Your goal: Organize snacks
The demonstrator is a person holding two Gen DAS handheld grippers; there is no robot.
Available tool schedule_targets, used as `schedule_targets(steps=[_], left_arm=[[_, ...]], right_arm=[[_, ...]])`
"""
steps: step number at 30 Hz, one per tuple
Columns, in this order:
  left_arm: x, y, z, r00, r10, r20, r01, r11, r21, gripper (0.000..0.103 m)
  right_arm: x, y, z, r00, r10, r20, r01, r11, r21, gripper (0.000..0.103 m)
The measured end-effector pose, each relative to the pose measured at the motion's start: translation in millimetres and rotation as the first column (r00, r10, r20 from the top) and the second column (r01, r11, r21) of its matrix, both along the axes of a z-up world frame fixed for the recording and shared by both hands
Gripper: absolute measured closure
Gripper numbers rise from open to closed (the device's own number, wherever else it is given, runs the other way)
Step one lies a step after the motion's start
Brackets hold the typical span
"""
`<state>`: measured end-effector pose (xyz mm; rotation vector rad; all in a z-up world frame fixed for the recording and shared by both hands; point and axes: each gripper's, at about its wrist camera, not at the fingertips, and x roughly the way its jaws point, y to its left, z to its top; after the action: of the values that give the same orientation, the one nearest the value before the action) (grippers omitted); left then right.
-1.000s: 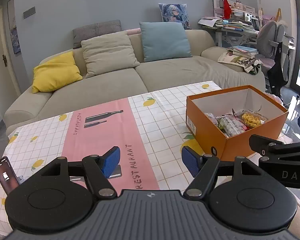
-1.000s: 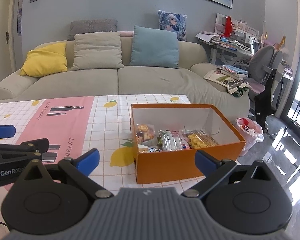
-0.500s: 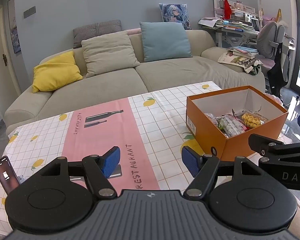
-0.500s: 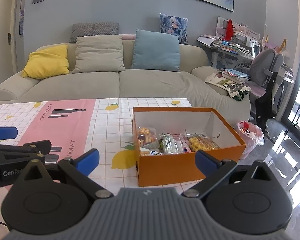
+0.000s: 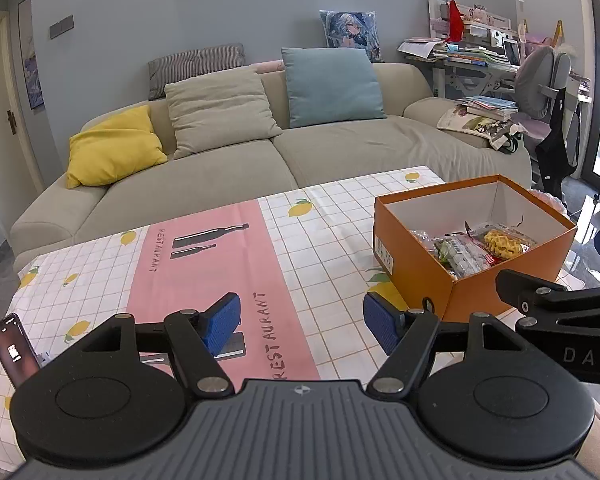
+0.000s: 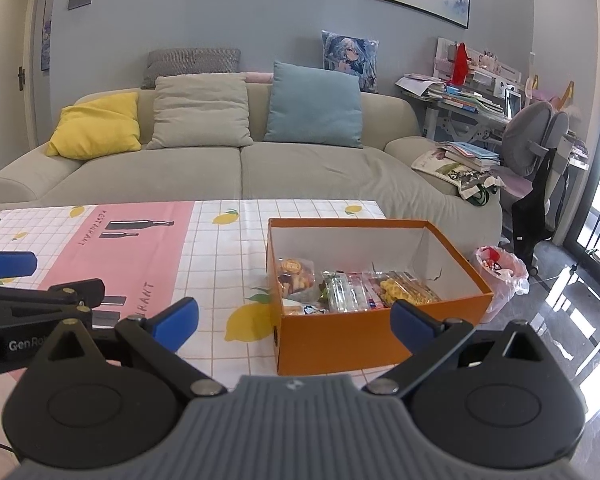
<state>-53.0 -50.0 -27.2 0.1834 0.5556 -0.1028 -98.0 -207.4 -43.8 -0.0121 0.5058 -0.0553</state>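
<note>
Orange cardboard box (image 6: 340,340) is already holding the snack packets (image 6: 352,290); both grippers, left (image 5: 300,322) and right (image 6: 294,320), are hovering released, empty; next, retreating.

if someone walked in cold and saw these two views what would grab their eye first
The open orange box on the right part of the table, with wrapped snacks along its near side, draws the eye first. Next comes the pink stripe of the lemon-print tablecloth. In front, the left gripper and right gripper both stand open and empty; behind, a yellow cushion sits on the beige sofa.
</note>
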Motion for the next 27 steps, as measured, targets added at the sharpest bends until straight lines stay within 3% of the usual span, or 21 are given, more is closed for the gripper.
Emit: schedule_targets(steps=[27], left_arm=[[1.8,2.4,-1.3,1.0,0.008,-0.016,-0.008,1.0,-0.01,0.019]], right_arm=[[-0.8,3.8,-0.9,1.0,0.004,-0.005,-0.004,1.0,-0.007,0.004]])
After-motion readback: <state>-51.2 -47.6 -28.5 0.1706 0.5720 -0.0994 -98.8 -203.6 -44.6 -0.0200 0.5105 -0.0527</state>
